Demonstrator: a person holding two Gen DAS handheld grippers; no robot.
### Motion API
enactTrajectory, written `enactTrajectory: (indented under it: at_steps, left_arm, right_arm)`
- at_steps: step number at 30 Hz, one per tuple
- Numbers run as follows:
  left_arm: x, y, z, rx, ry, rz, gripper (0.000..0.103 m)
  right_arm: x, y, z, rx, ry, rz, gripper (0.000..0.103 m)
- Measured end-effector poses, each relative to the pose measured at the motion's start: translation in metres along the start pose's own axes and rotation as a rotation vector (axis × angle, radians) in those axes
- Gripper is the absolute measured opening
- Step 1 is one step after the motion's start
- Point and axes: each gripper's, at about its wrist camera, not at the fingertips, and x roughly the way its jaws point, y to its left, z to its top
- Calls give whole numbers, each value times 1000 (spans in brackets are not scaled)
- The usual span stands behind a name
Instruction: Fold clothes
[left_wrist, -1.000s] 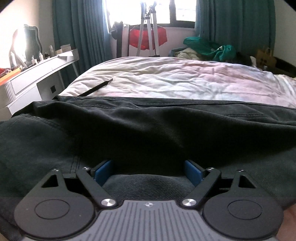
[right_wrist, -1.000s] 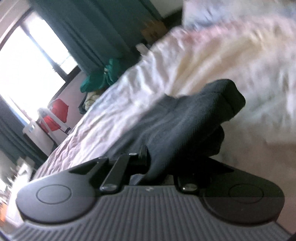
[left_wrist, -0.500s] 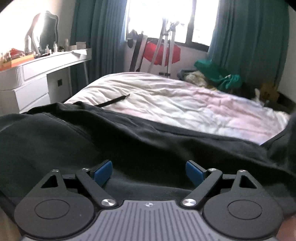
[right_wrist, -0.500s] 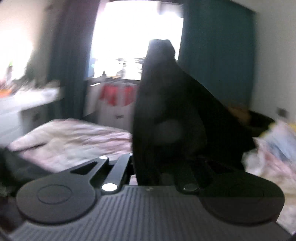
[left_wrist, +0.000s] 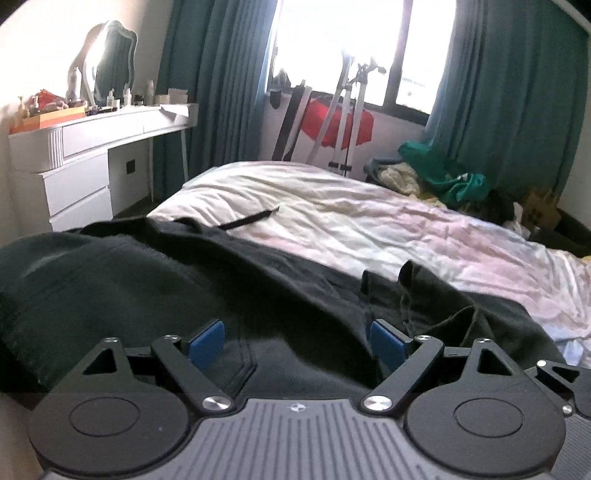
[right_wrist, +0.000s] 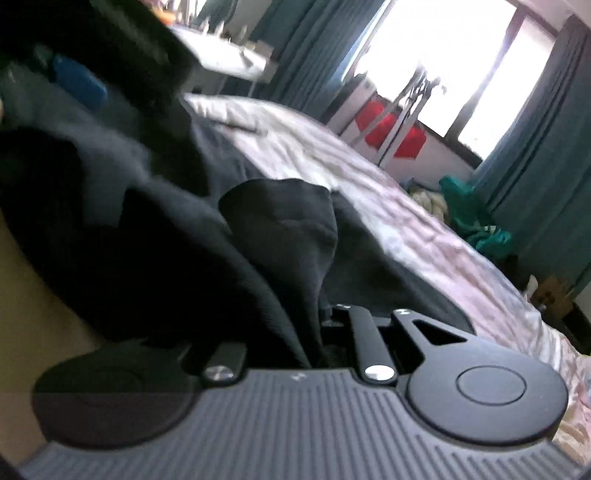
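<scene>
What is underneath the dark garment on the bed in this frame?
The dark garment lies on a pale wrinkled bedspread, which shows bare beyond it. A thin dark strap pokes out at its far edge. Anything directly beneath the cloth is covered.

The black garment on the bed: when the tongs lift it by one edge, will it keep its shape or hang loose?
Probably it hangs loose: the black garment drapes in soft folds on the bed. A flap bunches and droops from the shut right tongs. It looks thick, so likely rather heavy and not slippery.
</scene>
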Motion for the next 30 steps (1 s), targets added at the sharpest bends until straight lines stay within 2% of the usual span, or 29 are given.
enactTrajectory:
  at_steps: [3, 7, 9, 12, 14, 16, 17, 22, 24, 26, 30]
  left_arm:
    - [-1, 2, 1, -2, -23, 1, 88]
    - [-3, 1, 0, 27, -57, 6, 88]
    - [0, 0, -2, 44, -58, 6, 88]
    - [3, 2, -3, 41, -50, 5, 88]
    - [2, 3, -4, 34, -54, 8, 88]
    - [-2, 2, -4, 39, -62, 15, 88]
    - [-3, 1, -4, 41, -66, 18, 88]
    - [-12, -9, -8, 74, -79, -5, 88]
    - [-12, -17, -11, 104, -75, -6, 88]
    - [-7, -25, -15, 141, -62, -4, 88]
    - [10, -32, -24, 180, 5, 6, 88]
  right_arm:
    - [1, 7, 7, -1, -26, 24, 14]
    - [7, 19, 8, -24, -2, 12, 14]
    - [1, 14, 12, 45, 10, 26, 17]
    - [-8, 2, 18, 135, 55, 120, 32]
    - [-16, -6, 21, 180, 95, 192, 52]
    - [-30, -13, 21, 232, 116, 262, 61]
    - [-38, -20, 20, 273, 116, 293, 64]
    - [-76, -63, 5, 489, 88, 353, 64]
    - [-84, -77, -5, 542, 62, 304, 64]
    - [-78, -94, -10, 592, 62, 217, 64]
    - [-47, -110, -27, 672, 139, 86, 64]
